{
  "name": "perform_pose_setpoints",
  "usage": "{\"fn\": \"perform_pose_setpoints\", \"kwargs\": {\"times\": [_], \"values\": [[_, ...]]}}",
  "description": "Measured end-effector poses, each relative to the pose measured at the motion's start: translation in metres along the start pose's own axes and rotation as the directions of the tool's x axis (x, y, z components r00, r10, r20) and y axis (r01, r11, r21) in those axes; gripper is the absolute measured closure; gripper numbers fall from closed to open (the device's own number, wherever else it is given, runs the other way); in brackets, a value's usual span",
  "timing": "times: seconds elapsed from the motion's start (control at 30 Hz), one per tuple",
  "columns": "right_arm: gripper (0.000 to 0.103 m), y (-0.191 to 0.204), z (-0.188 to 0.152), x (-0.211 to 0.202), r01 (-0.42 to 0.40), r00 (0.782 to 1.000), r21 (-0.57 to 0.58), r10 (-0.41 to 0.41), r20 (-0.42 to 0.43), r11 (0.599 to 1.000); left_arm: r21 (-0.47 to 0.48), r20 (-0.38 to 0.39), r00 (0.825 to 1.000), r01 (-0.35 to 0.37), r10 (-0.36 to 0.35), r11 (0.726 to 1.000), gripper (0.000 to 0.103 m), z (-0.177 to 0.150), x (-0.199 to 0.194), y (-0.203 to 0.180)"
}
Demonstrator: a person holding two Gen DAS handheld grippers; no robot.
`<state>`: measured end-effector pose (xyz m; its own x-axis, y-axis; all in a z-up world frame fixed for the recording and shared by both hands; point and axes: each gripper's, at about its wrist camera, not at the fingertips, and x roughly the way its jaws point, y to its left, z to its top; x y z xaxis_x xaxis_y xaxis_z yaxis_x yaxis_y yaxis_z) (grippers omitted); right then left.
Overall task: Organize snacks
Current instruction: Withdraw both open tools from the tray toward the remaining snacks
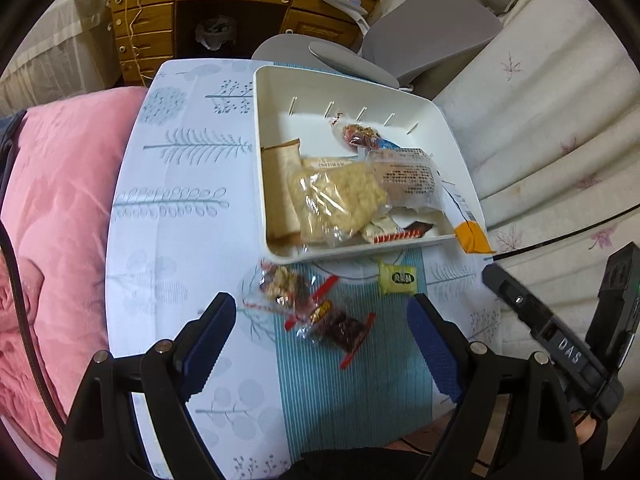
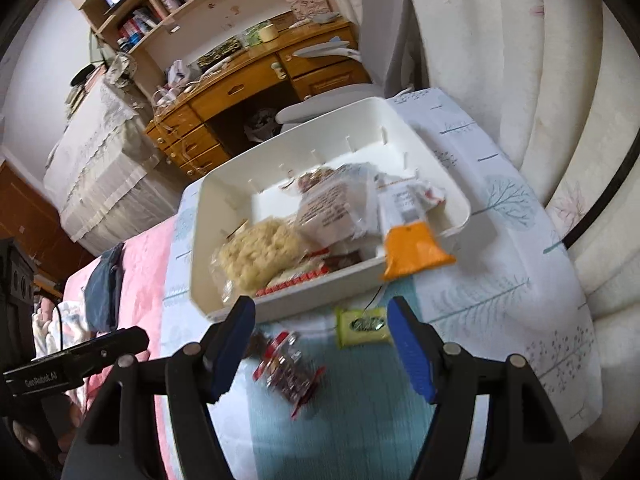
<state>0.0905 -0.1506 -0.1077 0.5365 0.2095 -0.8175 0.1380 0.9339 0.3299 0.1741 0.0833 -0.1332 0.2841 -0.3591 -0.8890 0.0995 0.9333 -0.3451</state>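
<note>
— Around the work area?

— White bin (image 1: pixel 460 148) on a tree-printed tablecloth (image 1: pixel 180 184), half on a teal striped mat (image 1: pixel 360 380). Behind it a grey chair (image 1: pixel 432 32) and a wooden desk (image 1: pixel 160 8); pink bedding (image 1: pixel 60 184) to one side, white curtain (image 1: pixel 560 120) to the other.

— Inside the bin?

— Heaped with packets: a clear bag of pale puffed snack (image 1: pixel 340 200), a brown sachet (image 1: pixel 282 184), a printed clear pack (image 1: pixel 408 174). An orange-ended packet (image 1: pixel 474 236) hanging over the near corner of the rim.

— Still loose on the mat?

— Three things, just in front of the bin wall: a small green candy (image 1: pixel 397 279), a clear nut-mix packet (image 1: pixel 282 286), and a dark red-edged bar (image 1: pixel 340 326) touching it.

— In the way?

— Only the bin's near wall between loose snacks and pile; the overhanging orange packet close above the green candy.

— Left gripper (image 1: pixel 322 320)?

— Held above the mat, pointing toward the bin, blue pads spread wide, gripping nothing; nut packet and dark bar between the fingers' line of sight.

— Right gripper (image 2: pixel 322 322)?

— Tilted, likewise gaping wide and empty, above the loose snacks; green candy near its right pad (image 2: pixel 408 344). Left tool's body visible at its lower left edge.
</note>
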Motion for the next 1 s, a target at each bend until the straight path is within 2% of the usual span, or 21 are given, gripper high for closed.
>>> {"fn": "perform_pose_setpoints", "kwargs": {"times": [0.1, 0.27, 0.4, 0.5, 0.67, 0.73, 0.83, 1.0], "values": [[0.034, 0.008, -0.015, -0.001, -0.068, 0.997, -0.018, 0.068, -0.024, 0.998, -0.021, 0.013, 1.0, -0.006, 0.006, 1.0, 0.016, -0.012, -0.004, 0.0], [0.034, 0.018, -0.039, -0.002, -0.105, 0.993, -0.078, 0.1, -0.064, 0.991, -0.058, 0.006, 1.0, -0.015, 0.015, 0.998, 0.016, -0.036, -0.006, -0.005], [0.034, 0.019, -0.061, -0.013, -0.103, 0.993, -0.114, 0.095, -0.074, 0.988, -0.055, 0.002, 0.999, -0.043, 0.043, 0.998, 0.016, -0.065, -0.013, -0.015], [0.034, 0.014, -0.079, -0.024, -0.104, 0.992, -0.138, 0.093, -0.084, 0.985, -0.087, -0.004, 0.998, -0.063, 0.063, 0.994, 0.016, -0.086, -0.016, -0.018], [0.034, 0.007, -0.099, -0.037, -0.108, 0.992, -0.161, 0.096, -0.075, 0.981, -0.11, 0.018, 0.995, -0.094, 0.097, 0.989, 0.016, -0.109, -0.021, -0.022], [0.033, 0.004, -0.107, -0.041, -0.115, 0.991, -0.159, 0.103, -0.081, 0.981, -0.117, 0.014, 0.994, -0.11, 0.112, 0.987, 0.016, -0.117, -0.023, -0.025], [0.027, -0.001, -0.114, -0.041, -0.125, 0.989, -0.149, 0.111, -0.097, 0.981, -0.115, 0.002, 0.992, -0.126, 0.127, 0.985, 0.016, -0.125, -0.024, -0.028], [0.025, -0.001, -0.117, -0.042, -0.125, 0.989, -0.172, 0.108, -0.102, 0.977, -0.113, 0.007, 0.988, -0.151, 0.152, 0.982, 0.016, -0.131, -0.031, -0.031]]}}
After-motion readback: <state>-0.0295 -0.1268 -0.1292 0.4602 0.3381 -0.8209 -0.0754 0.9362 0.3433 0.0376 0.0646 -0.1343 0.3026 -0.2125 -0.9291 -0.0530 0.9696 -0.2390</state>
